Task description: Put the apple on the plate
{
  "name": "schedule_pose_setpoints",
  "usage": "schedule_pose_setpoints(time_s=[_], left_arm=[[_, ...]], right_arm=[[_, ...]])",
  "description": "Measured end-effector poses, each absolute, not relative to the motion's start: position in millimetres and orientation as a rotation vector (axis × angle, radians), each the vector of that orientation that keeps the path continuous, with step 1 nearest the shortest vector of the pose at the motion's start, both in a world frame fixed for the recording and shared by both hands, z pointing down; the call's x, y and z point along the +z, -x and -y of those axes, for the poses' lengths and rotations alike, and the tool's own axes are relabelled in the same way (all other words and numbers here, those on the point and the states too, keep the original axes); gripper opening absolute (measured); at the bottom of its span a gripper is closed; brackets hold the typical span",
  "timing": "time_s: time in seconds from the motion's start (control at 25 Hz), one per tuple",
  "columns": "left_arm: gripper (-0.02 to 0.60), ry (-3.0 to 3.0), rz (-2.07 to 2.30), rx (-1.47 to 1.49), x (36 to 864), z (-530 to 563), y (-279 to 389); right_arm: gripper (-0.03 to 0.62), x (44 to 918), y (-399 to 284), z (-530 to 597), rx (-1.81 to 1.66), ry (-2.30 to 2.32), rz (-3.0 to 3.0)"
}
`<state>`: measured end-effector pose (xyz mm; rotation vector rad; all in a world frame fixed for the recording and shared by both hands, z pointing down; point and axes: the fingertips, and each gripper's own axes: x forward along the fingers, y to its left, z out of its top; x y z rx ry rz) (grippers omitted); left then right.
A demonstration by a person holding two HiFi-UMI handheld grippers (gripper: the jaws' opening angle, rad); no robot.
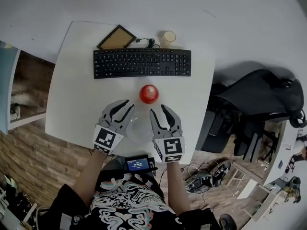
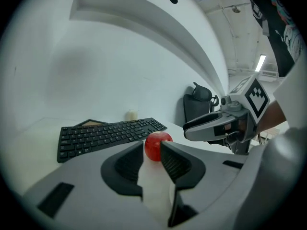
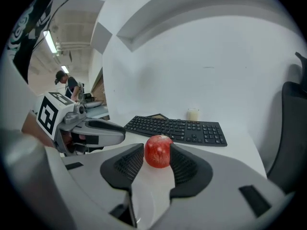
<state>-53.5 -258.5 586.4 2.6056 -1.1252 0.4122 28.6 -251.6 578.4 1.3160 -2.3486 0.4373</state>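
A red apple [image 1: 149, 94] sits on the white table [image 1: 76, 95] just in front of the keyboard. Nearer to me lies a pale, shallow plate [image 1: 139, 128], between the two grippers. My left gripper [image 1: 122, 108] hovers at the plate's left rim, its jaws a narrow gap apart with nothing in them. My right gripper [image 1: 160, 111] is at the plate's right rim, jaws wider apart and empty. Both point toward the apple, which lies a short way beyond their tips. In the right gripper view the apple [image 3: 158, 151] shows through the gap; in the left gripper view the apple [image 2: 156, 145] does too.
A black keyboard [image 1: 142, 63] runs across the table behind the apple. Behind it are a framed brown board [image 1: 116, 38] and a small pale cup [image 1: 168, 37]. A black office chair [image 1: 261, 99] stands off the table's right edge. A small screen device [image 1: 137, 164] is at my waist.
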Motion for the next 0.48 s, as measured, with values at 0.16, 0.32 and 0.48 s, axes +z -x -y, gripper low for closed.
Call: schedule_pose_setpoints(time_s=[0.16, 0.32, 0.48], left_arm=[[0.247, -2.578, 1.054, 0.377, 597, 257, 47], [0.259, -2.573, 1.043, 0.389, 604, 263, 44], [0.293, -2.607, 1.002, 0.352, 603, 265, 37]], right_arm=[[0.235, 592, -22, 259, 0.463, -1.266, 2.330], [0.277, 602, -19, 273, 0.450, -1.236, 2.317], [0.293, 609, -16, 285, 0.469, -1.219, 2.316]])
